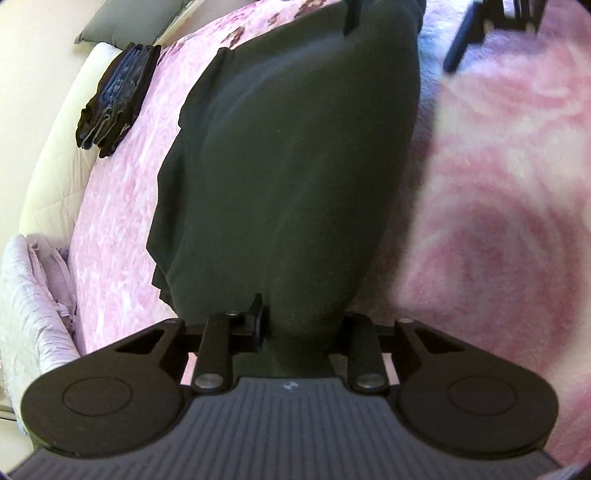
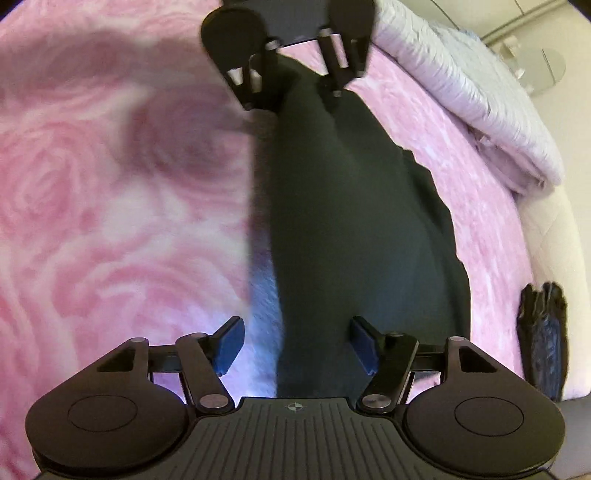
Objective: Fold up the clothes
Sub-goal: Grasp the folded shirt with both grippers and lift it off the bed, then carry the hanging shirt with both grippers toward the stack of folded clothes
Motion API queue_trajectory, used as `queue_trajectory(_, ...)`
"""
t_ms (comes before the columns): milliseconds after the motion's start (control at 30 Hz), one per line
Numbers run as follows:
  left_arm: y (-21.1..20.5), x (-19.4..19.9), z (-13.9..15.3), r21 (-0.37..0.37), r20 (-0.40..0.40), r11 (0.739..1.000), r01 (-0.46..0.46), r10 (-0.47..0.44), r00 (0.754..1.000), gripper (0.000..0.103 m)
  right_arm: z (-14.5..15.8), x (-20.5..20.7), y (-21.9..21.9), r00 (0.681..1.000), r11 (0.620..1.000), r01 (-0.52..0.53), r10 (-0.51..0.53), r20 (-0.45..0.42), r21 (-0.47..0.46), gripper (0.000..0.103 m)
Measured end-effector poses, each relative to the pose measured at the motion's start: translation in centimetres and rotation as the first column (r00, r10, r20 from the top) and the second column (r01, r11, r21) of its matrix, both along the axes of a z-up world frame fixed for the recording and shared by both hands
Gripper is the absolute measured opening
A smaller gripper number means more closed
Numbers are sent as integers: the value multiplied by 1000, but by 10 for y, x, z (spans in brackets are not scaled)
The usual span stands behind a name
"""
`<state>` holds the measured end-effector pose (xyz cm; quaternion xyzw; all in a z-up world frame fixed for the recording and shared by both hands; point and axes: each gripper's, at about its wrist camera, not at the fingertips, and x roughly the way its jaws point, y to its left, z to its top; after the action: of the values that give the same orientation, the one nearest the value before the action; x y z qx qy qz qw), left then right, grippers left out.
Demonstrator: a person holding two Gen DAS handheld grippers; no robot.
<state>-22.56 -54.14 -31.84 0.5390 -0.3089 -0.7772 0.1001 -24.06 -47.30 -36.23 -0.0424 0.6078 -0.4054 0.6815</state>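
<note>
A black garment (image 1: 295,155) stretches between my two grippers above a pink rose-patterned bed cover (image 1: 110,206). My left gripper (image 1: 299,328) has one end of the garment bunched between its jaws; the cloth hides the fingertips. In the right wrist view the same garment (image 2: 351,229) runs from my right gripper (image 2: 299,343) to the left gripper (image 2: 291,85) at the top. The right jaws stand apart, blue pads (image 2: 229,343) showing, with the cloth passing between them.
A folded stack of dark clothes and jeans (image 1: 118,96) lies near the bed's edge, also in the right wrist view (image 2: 543,332). A lilac quilt (image 2: 461,88) is bunched at one side. A grey pillow (image 1: 129,18) lies beyond.
</note>
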Motion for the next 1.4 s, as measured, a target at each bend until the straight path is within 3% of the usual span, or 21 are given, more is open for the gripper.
queue_trajectory(100,1,2,3,8,4,1000,-15,15,1000,21,-3,-4,-14,1000,999,12,-12,21,-32,66)
queue_trajectory(200,1,-5,7,26,22,999,-32,32,999,19,1,-25,-34,998,998,62,-62,7,-24,57)
queue_trajectory(267,2,-12,12,42,47,998,-47,45,998,16,7,-34,-36,1000,1000,12,-12,17,24,27)
queue_trajectory(367,6,-20,36,73,79,994,-84,78,994,14,30,-42,-36,999,995,-31,27,46,91,20)
queue_trajectory(633,39,-25,138,172,98,975,-140,125,987,13,138,-69,-17,991,985,-132,128,41,108,18)
queue_trajectory(833,75,-35,203,173,97,971,-163,148,984,13,198,-82,16,989,987,-143,140,43,73,18)
queue_trajectory(1167,114,-77,271,132,93,981,-142,131,987,13,276,-119,63,989,992,-129,129,77,-3,18)
queue_trajectory(1400,89,-164,300,94,72,988,-120,113,991,13,314,-198,58,990,992,-104,110,85,-72,18)
